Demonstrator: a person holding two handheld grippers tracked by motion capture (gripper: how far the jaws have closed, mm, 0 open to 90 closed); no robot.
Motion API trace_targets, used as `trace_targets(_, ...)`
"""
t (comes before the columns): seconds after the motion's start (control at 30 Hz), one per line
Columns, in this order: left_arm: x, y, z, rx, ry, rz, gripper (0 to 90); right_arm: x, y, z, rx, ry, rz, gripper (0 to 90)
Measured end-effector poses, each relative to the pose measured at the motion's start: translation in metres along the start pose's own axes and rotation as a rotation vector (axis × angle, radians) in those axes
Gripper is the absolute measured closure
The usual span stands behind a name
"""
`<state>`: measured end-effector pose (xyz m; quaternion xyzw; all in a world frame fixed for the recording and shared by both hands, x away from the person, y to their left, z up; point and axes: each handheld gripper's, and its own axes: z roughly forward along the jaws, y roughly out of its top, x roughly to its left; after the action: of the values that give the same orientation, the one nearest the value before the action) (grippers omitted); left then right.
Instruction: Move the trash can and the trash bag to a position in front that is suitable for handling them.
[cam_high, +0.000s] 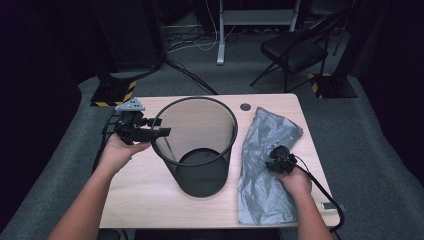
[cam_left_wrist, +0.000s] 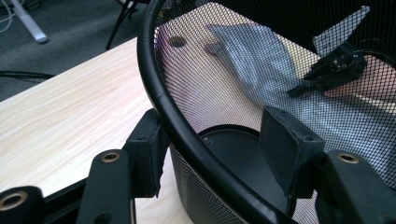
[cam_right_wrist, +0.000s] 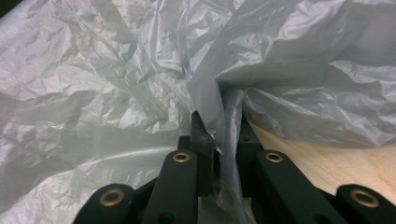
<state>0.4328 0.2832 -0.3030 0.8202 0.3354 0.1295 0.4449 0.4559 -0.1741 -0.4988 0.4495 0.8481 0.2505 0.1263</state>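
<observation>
At the left side of the light wooden table (cam_high: 145, 172), the left gripper (cam_high: 159, 132) straddles the rim of a black wire-mesh wastebasket (cam_high: 200, 145). Its jaws stand apart, one outside the mesh wall and one inside, with the thick black rim running between them; in the left gripper view (cam_left_wrist: 212, 135) the outer pad sits right against the rim while the inner pad stands clear of it, so the jaws are spread rather than clamped. A grey three-cornered plate (cam_high: 130, 105) tops this gripper, and the person's left hand (cam_high: 120, 150) holds it from below.

On the right half of the table, the right gripper (cam_high: 276, 159) points down into a crumpled, translucent grey plastic bag (cam_high: 265, 160). In the right gripper view (cam_right_wrist: 218, 133) the two black jaws are drawn close with a pinched fold of the thin film caught between them, the rest of the bag (cam_right_wrist: 116, 79) billowing around them. The person's right hand (cam_high: 295, 177) rests over the bag's lower part, and a black cable (cam_high: 325, 192) trails off toward the table's near right corner.

The wastebasket stands upright near the table's middle, just beside the bag, which lies lengthwise along the right edge. A small round hole (cam_high: 245, 106) shows in the tabletop near the far edge. Beyond the table, a black folding chair (cam_high: 295, 50) stands on grey carpet.
</observation>
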Motion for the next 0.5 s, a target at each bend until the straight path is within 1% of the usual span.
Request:
trace_targets(0.03,-0.003,0.000,0.001,-0.002,-0.010,0.002,42.5,0.000,0.000,0.000,0.000,-0.001,0.001,82.4)
trace_targets(0.2,-0.006,0.000,0.003,-0.004,-0.021,0.002,41.1,0.003,-0.001,0.000,-0.001,-0.016,-0.010,82.6)
trace_targets(0.3,-0.009,0.000,0.003,-0.005,-0.018,-0.001,39.9,0.005,-0.002,-0.001,-0.001,-0.018,-0.015,82.8)
trace_targets(0.4,-0.012,0.001,0.004,0.000,-0.020,0.005,40.0,0.006,-0.002,-0.002,0.005,-0.017,-0.021,83.0)
trace_targets(0.47,-0.013,0.002,0.005,0.009,-0.024,0.022,38.8,0.007,-0.002,-0.003,0.012,-0.015,-0.027,83.3)
trace_targets(0.5,-0.013,0.002,0.004,0.011,-0.026,0.032,37.4,0.007,-0.002,-0.005,0.015,-0.015,-0.038,83.6)
